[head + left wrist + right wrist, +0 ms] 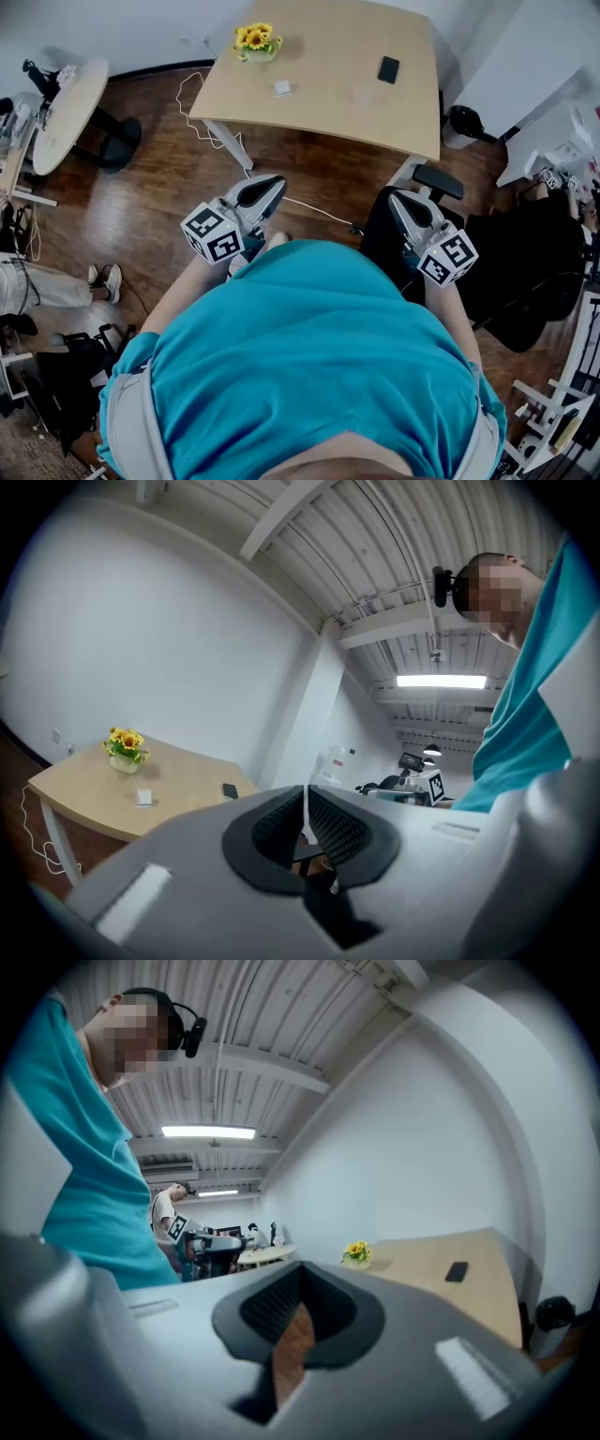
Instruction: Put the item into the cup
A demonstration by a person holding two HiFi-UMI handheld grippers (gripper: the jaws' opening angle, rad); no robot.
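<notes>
The tabletop (328, 56) is smooth light wood with rounded corners, on the far side of the room. A small white square item (282, 87) lies flat on it, just right of a little pot of yellow flowers (257, 41). A flat black phone (388, 69) lies further right. Between item and phone is a faint see-through shape (361, 93); it may be the cup, but it is too dim to tell.

The person in a soft teal shirt (309, 356) stands well back from the tabletop, on the dark wood floor (141, 206). The left gripper (274, 182) has its ribbed black fingers (333, 827) pressed together on nothing. The right gripper (399, 198) has its fingers (267, 1307) meeting at the tips, also on nothing. A black chair (439, 181) stands beside it. A white cable (187, 117) trails across the floor.
</notes>
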